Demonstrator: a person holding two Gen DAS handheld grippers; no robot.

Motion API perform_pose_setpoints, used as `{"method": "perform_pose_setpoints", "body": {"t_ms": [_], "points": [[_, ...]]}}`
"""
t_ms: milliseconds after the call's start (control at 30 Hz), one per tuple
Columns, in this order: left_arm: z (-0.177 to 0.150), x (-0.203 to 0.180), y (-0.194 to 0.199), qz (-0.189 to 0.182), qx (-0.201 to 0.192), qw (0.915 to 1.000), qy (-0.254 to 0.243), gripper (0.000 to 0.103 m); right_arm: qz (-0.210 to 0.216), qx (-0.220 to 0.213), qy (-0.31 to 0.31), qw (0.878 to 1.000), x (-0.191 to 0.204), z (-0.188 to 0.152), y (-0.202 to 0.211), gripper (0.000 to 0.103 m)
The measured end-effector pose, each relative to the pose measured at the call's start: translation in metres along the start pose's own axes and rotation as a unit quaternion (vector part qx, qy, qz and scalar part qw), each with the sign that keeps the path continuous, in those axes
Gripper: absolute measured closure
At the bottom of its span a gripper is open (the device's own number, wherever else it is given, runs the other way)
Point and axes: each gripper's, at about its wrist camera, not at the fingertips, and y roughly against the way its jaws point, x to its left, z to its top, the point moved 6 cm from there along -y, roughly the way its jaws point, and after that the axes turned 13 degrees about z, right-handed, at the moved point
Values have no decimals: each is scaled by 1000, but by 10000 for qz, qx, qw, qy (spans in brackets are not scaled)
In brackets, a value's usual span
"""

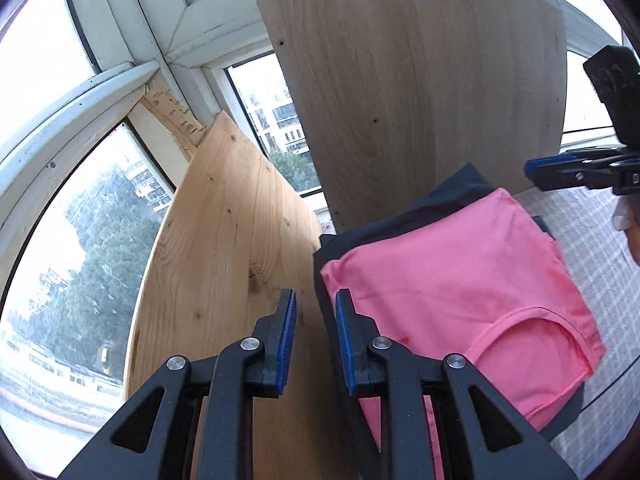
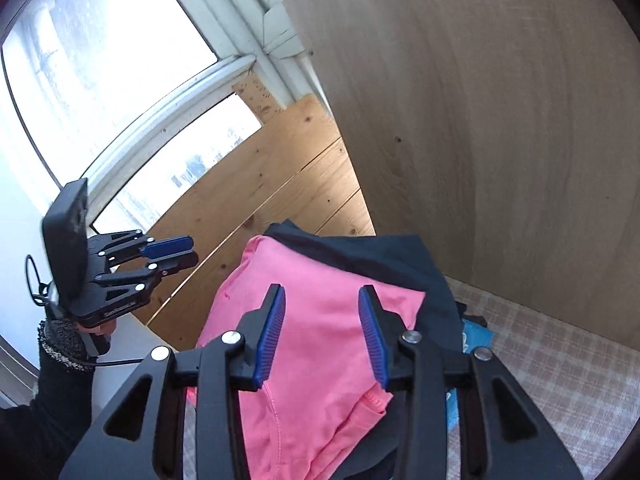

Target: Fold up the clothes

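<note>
Hovering | right claw [image 2: 322, 334] agape over pink shirt [image 2: 320, 320]; left claw [image 1: 315, 342] parted

A glazed home balcony or sunroom is being shown. The corner is being enclosed by white-framed windows [image 1: 132, 68], through which green trees [image 1: 104, 240] and pale multi-storey apartment blocks [image 1: 280, 120] are being seen from well above the ground. A knotty pine plank panel [image 1: 224, 248] and a grey-brown laminate board [image 1: 420, 92] are being stored leaning against the glass. Folded garments are lying stacked on a worktop covered by a pale checked cloth [image 2: 560, 360].
</note>
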Motion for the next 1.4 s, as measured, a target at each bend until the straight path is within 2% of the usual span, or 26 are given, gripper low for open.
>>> {"method": "perform_pose_setpoints", "body": {"t_ms": [100,167,233,333,433,500,567,600,700,767,833,867,900,1000,1067,1100,1167,1233,1300,1400], "points": [[-38,-26,9,-561,137,9983,79,81,-231,523,101,9983,-4,-17,-32,65],[-70,-38,2,-761,464,9959,130,81,-456,728,104,9963,-12,-30,-38,65],[-99,-41,-12,-568,857,9946,102,81,-688,807,104,9943,-18,-41,-34,65],[-109,-26,-2,-570,735,9939,596,81,-613,387,163,9972,3,-49,5,65],[-113,-13,13,-615,515,9911,1066,83,-213,63,209,9995,35,-77,38,65],[-116,-12,20,-771,409,9886,1231,83,55,117,164,9998,49,-103,42,65],[-119,-24,22,-1074,351,9874,1108,82,266,305,29,9992,55,-129,38,65],[-125,-28,18,-996,481,9889,994,80,270,501,-96,9983,50,-143,33,65],[-143,-35,6,-624,895,9914,723,79,-302,862,-754,9930,20,-171,33,65],[-144,-29,18,-716,761,9901,936,79,-80,423,-944,9946,24,-169,57,65],[-142,-21,37,-730,518,9897,1120,79,9,-103,-788,9968,40,-165,87,64],[-143,-20,45,-686,454,9904,1108,78,-20,-320,-705,9970,49,-165,99,61],[-143,-20,53,-640,396,9912,1086,78,-51,-533,-619,9966,59,-165,111,54],[-146,-21,76,-547,221,9927,1051,78,-389,-1192,-180,9919,89,-172,136,50],[-148,-27,89,-622,113,9921,1082,74,-762,-1500,152,9856,108,-179,141,32],[-148,-29,96,-662,60,9917,1097,72,-889,-1570,247,9833,117,-185,142,19],[-153,-37,110,-706,-41,9900,1219,65,-952,-1256,63,9875,123,-201,128,16],[-159,-47,124,-822,-119,9874,1343,59,-1242,-912,-200,9879,123,-220,117,16],[-164,-60,133,-944,-166,9849,1441,56,-1645,-786,-325,9827,122,-239,118,16],[-171,-79,141,-904,-121,9836,1558,47,-2160,-572,-643,9726,118,-254,121,16]]}}
